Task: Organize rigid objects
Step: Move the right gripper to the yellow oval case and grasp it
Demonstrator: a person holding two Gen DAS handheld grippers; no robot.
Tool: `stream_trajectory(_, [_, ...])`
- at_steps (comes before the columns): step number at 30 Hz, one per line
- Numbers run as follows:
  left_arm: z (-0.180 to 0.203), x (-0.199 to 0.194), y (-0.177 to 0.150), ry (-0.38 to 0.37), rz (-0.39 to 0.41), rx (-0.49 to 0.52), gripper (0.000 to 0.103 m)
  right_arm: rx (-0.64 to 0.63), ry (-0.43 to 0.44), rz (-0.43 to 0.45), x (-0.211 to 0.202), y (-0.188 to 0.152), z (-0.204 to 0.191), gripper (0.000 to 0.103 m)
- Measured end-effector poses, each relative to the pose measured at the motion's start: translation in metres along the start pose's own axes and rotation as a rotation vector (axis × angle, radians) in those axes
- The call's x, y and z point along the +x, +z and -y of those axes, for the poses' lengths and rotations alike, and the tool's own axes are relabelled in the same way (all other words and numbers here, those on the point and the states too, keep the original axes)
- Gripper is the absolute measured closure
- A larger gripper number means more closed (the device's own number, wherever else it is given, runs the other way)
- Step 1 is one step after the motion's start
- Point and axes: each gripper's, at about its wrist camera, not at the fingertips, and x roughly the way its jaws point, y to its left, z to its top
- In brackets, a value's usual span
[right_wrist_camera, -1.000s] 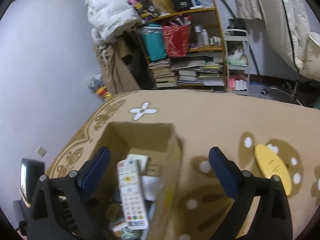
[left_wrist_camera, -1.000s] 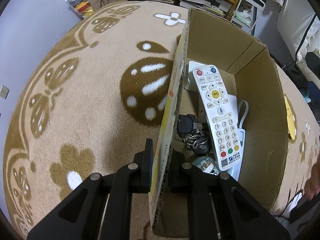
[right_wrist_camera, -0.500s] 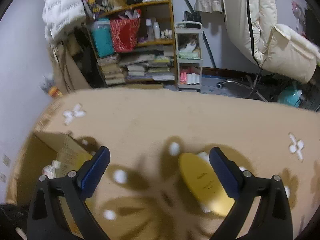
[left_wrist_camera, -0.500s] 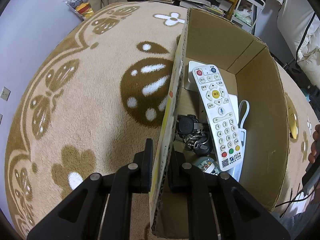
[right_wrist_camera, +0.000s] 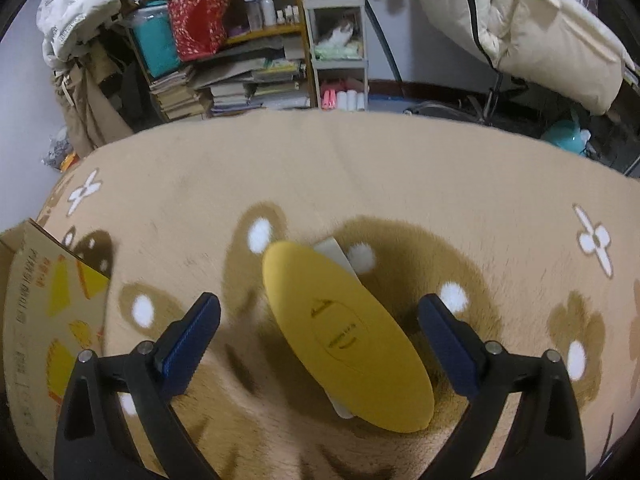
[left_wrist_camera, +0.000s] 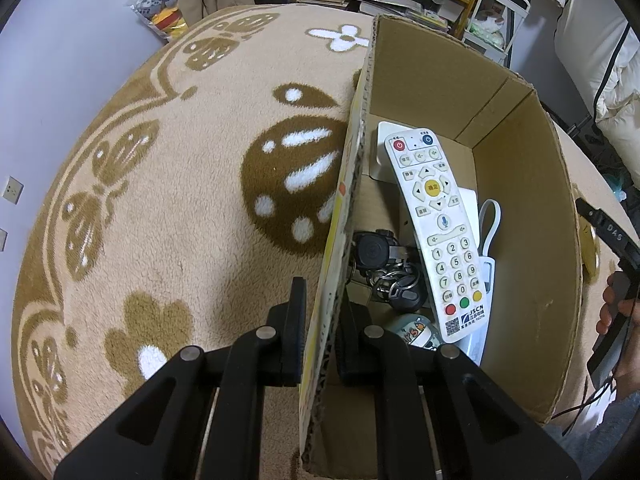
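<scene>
My left gripper [left_wrist_camera: 320, 320] is shut on the left wall of an open cardboard box [left_wrist_camera: 524, 216], one finger outside and one inside. Inside the box lie a white remote control [left_wrist_camera: 438, 236], a black bunch of keys [left_wrist_camera: 384, 268] and other small items. A yellow oval case [right_wrist_camera: 344, 332] lies on the rug with a white flat thing [right_wrist_camera: 334, 250] under it. My right gripper [right_wrist_camera: 320, 336] hovers over this case, its blue pads [right_wrist_camera: 192, 336] on either side of it and apart from it; the jaws are closing. The box's printed outer side [right_wrist_camera: 44, 320] shows at left.
A beige rug with brown flower patterns [left_wrist_camera: 160, 184] covers the floor. Shelves of books and bottles [right_wrist_camera: 240, 60], a white cart [right_wrist_camera: 340, 44] and hanging coats stand beyond the rug's far edge. A hand with the other gripper's handle [left_wrist_camera: 616, 292] appears right of the box.
My right gripper swung away from the box to the right and came down over the yellow case, which now lies between its jaws. The left gripper kept still on the box wall.
</scene>
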Motion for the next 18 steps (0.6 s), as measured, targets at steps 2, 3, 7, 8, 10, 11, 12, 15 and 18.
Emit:
stream_trajectory(2, [0.0, 0.0, 0.0, 0.003, 0.001, 0.001, 0.091, 0.013, 0.01, -0.025, 0.007, -0.002, 0.004, 0.011])
stream_trajectory(3, [0.0, 0.0, 0.0, 0.003, 0.001, 0.001, 0.091, 0.016, 0.014, -0.029, 0.01, -0.003, 0.005, 0.013])
stream_trajectory(7, [0.001, 0.001, 0.001, 0.01, -0.001, 0.006, 0.091, 0.014, -0.012, -0.021, 0.012, -0.01, 0.009, 0.032])
stream_trajectory(8, [0.002, 0.0, 0.001, 0.014, 0.0, 0.009, 0.091, 0.02, -0.018, -0.019, 0.011, -0.012, 0.01, 0.037])
stream_trajectory(10, [0.003, 0.0, 0.001, 0.023, 0.002, 0.017, 0.091, 0.036, -0.004, -0.016, 0.009, -0.015, 0.012, 0.042])
stream_trajectory(11, [0.003, 0.0, 0.001, 0.026, 0.002, 0.018, 0.091, 0.047, 0.003, -0.014, 0.007, -0.016, 0.014, 0.043])
stream_trajectory(12, [0.003, 0.0, 0.001, 0.025, 0.001, 0.016, 0.091, 0.055, 0.004, -0.013, 0.006, -0.017, 0.015, 0.044])
stream_trajectory(15, [0.002, 0.001, 0.002, 0.018, -0.001, 0.009, 0.091, 0.062, -0.003, -0.006, 0.002, -0.021, 0.015, 0.044])
stream_trajectory(18, [0.002, 0.001, 0.002, 0.014, -0.003, 0.004, 0.09, 0.076, -0.004, -0.002, -0.001, -0.022, 0.014, 0.044])
